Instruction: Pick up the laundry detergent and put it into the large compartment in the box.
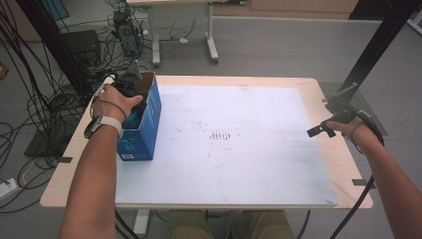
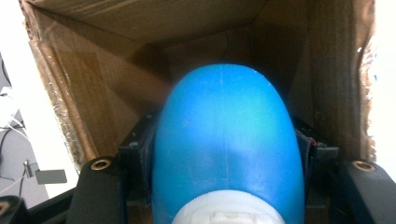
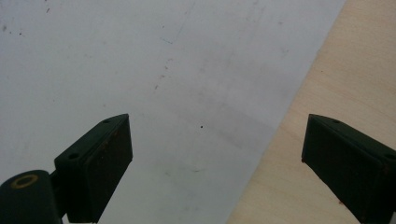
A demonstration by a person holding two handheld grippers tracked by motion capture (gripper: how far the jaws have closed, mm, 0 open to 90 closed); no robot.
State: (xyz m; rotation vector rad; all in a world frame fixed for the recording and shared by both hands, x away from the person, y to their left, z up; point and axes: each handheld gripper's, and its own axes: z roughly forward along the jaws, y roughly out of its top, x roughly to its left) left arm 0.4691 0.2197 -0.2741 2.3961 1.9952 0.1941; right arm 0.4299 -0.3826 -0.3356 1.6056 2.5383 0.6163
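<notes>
Apparently, box (image 1: 142,130) label print (image 1: 128,156) unreadable; left gripper (image 2: 224,154) clamps bottle (image 2: 224,144).

You're at a light wooden table (image 1: 332,164) with rounded corners, most of its top covered by a white sheet (image 1: 249,144) scuffed with dark specks near the middle. Beyond the table's far edge the grey floor (image 1: 278,50) runs back to a second desk on white legs (image 1: 211,37). Left of the table, black cables (image 1: 35,99) hang and coil across the floor, with dark equipment boxes (image 1: 82,45) behind them. Right of the table, a black post (image 1: 383,35) slants upward. Light falls soft and even across the sheet, no hard shadows.
</notes>
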